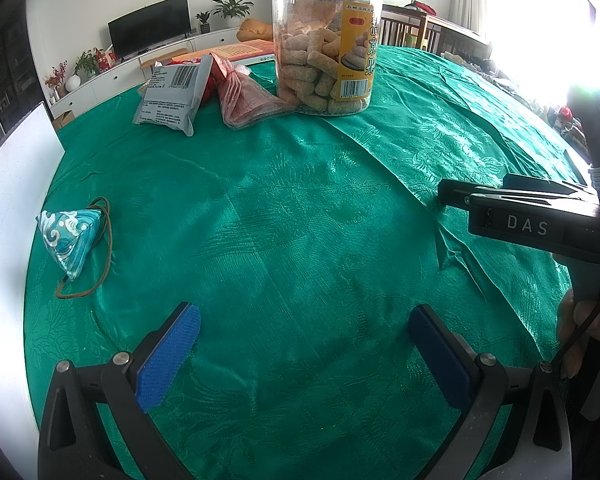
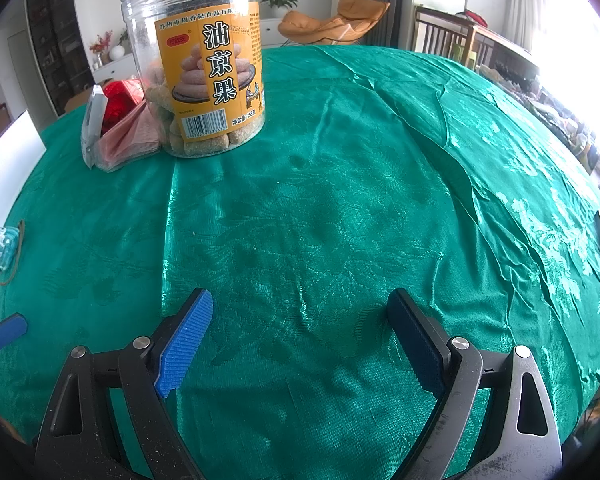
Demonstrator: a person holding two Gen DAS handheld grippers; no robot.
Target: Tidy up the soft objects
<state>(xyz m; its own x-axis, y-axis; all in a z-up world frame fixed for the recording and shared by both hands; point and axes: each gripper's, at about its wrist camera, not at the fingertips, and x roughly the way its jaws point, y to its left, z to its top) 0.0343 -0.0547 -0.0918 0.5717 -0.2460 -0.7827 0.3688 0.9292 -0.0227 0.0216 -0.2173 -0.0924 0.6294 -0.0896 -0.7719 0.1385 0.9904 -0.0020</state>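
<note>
1. Left gripper [image 1: 304, 344]: jaws spread wide, nothing between the blue pads, only bare green tablecloth [image 1: 300, 208] ahead of them.
2. Right gripper [image 2: 300, 336]: jaws likewise wide apart and holding nothing; it hovers over open cloth near the middle of the table.
3. Task's things: a small blue-and-white patterned pouch [image 1: 66, 240], pyramid-shaped, with a brown cord looped around it, lies near the table's left edge, well apart from everything else. Its pointed end faces the near edge.
4. A second cluster sits toward the far edge: a grey snack packet [image 1: 172, 96], a pink bag [image 1: 248, 100] touching it, and something red [image 2: 118, 106] tucked between them, all just beside a tall clear jar [image 1: 324, 40] of snacks.
5. Key relation: the pouch lies forward and left of the left gripper's jaws, outside the left pad. In the right wrist view it [image 2: 0, 246] sits at the extreme left margin, well apart from that gripper. Judgement: the left hand is clearly nearer.
6. Judgement: task looks barely begun; the soft items lie in two places. Likely next move is a swing leftward by the left gripper, with the jaws turned to straddle the pouch's short width.
7. Risk: the cord may snag or drag.
</note>
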